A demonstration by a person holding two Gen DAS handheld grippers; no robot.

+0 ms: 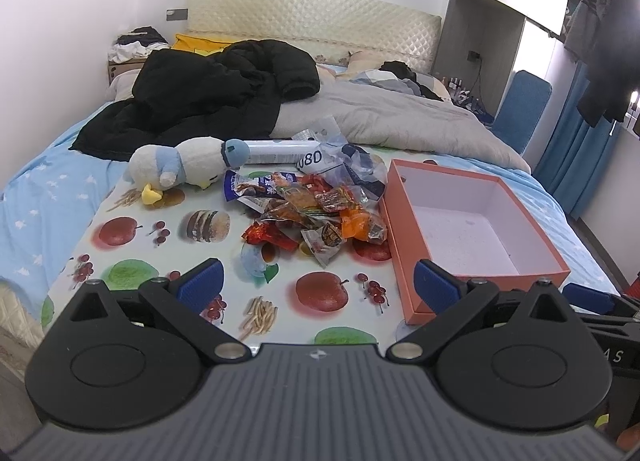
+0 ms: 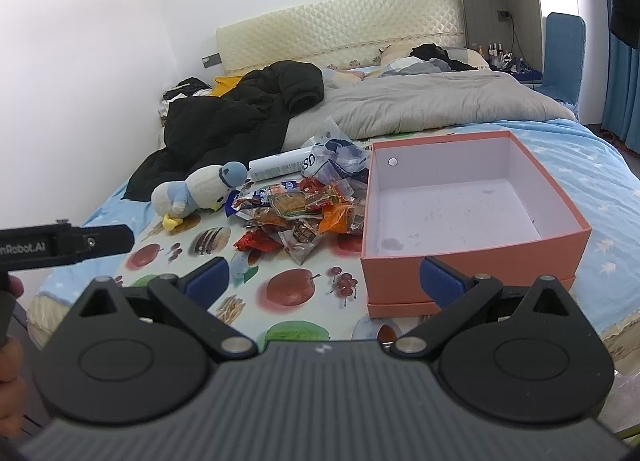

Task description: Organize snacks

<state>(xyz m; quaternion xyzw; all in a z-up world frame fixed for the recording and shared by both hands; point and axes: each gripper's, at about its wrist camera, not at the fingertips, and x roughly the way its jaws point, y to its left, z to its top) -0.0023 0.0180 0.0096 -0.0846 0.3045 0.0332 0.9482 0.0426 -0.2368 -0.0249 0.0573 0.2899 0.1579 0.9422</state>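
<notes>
The box (image 1: 404, 229) sits on the mat (image 1: 168, 261) spread over the bed (image 1: 36, 197). Touching the box's left wall lies the snack pile (image 1: 312, 217). Left of the pile lies the plush toy (image 1: 180, 169), and just behind the pile a tube (image 1: 272, 151). Farther behind lie a coat (image 1: 208, 97) and a blanket (image 1: 392, 117).

A: Where does the left camera look from?

B: From the foot of the bed (image 1: 48, 189), low down, facing the headboard (image 1: 312, 21). The snack pile (image 1: 312, 213) is near, straight ahead.

A: And the right one?

B: Same way, a bit more to the right. The box (image 2: 472, 257) is close in front. Both see the snacks, box and toy bird (image 2: 192, 193).
</notes>
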